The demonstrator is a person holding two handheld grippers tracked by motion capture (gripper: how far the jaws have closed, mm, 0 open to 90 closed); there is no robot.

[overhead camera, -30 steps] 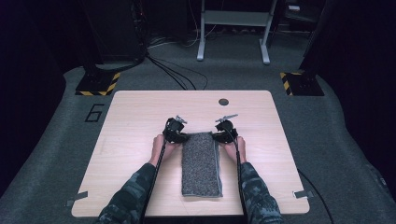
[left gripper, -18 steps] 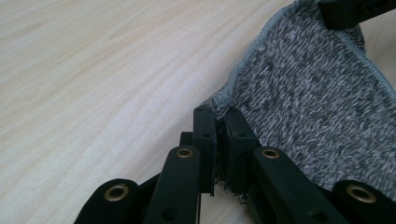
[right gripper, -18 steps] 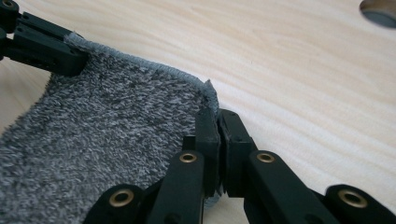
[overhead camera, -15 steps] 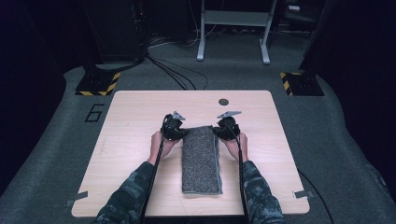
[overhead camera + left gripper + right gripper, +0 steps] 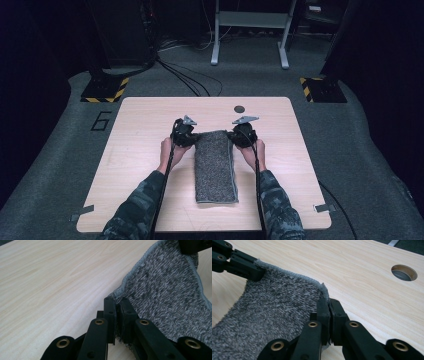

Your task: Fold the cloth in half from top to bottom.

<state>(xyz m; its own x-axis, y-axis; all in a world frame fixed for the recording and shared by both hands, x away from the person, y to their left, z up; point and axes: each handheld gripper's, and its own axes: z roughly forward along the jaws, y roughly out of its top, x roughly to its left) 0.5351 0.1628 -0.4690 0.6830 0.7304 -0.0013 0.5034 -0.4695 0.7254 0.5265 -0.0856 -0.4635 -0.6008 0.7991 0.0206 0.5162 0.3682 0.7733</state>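
Note:
A grey folded towel (image 5: 215, 167) lies lengthwise on the middle of the wooden table (image 5: 140, 150), its far end raised a little. My left gripper (image 5: 186, 134) is shut on the towel's far left corner; in the left gripper view its jaws pinch the towel's edge (image 5: 120, 301). My right gripper (image 5: 242, 133) is shut on the far right corner, and in the right gripper view the towel's hem (image 5: 323, 291) sits between the closed jaws. The other gripper's jaws (image 5: 239, 263) hold the opposite corner farther off.
A round cable hole (image 5: 239, 108) is in the table just beyond the right gripper, also seen as a hole (image 5: 404, 272) in the right gripper view. Bare wood lies left and right of the towel. Table legs and yellow-black floor plates (image 5: 106, 89) stand behind.
Both grippers, holding the towel's far corners, have moved away from me toward the table's far side, pulling the towel with them.

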